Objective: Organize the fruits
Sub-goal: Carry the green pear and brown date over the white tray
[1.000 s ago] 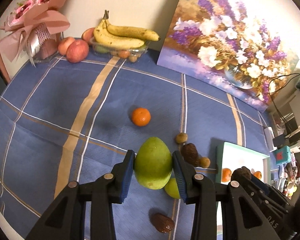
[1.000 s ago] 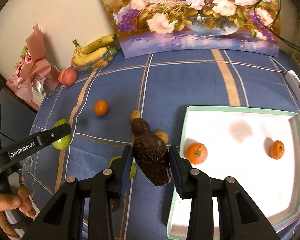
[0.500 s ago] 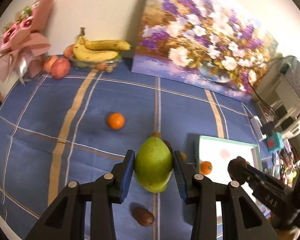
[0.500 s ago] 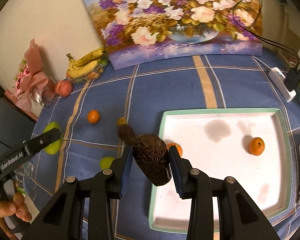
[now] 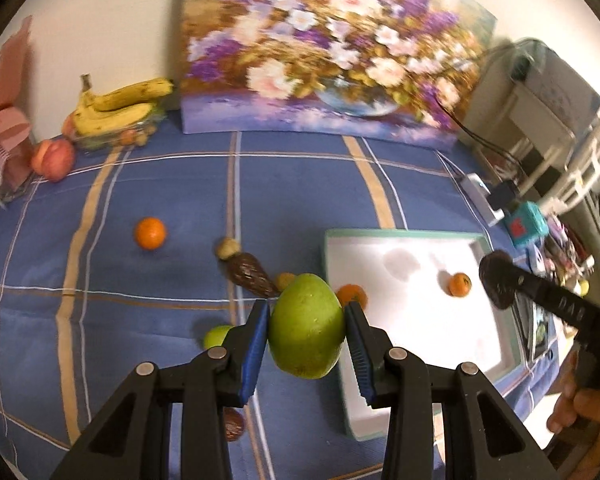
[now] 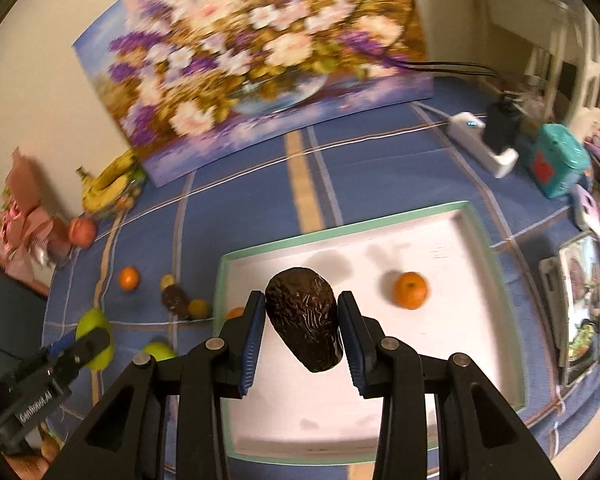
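My left gripper (image 5: pixel 306 338) is shut on a large green mango (image 5: pixel 306 324) and holds it in the air just left of the white tray (image 5: pixel 404 332). My right gripper (image 6: pixel 302 328) is shut on a dark brown avocado (image 6: pixel 305 322) and holds it above the tray (image 6: pixel 472 320). An orange (image 6: pixel 410 290) lies in the tray, and a second orange (image 5: pixel 352 294) sits at its left edge. On the blue cloth lie another orange (image 5: pixel 150 233), a second avocado (image 5: pixel 250 278), a small green fruit (image 5: pixel 217 336) and small brown fruits (image 5: pixel 228 248).
A flower painting (image 5: pixel 328 68) leans on the back wall. Bananas (image 5: pixel 116 110) and apples (image 5: pixel 54 154) sit at the back left beside a pink bouquet (image 5: pixel 4 136). A power strip (image 6: pixel 484 136), a teal box (image 6: pixel 556 164) and clutter line the right edge.
Both grippers have moved to the right with their fruit. The avocado went from beside the tray's left edge to above its inside. The mango came up close to the tray.
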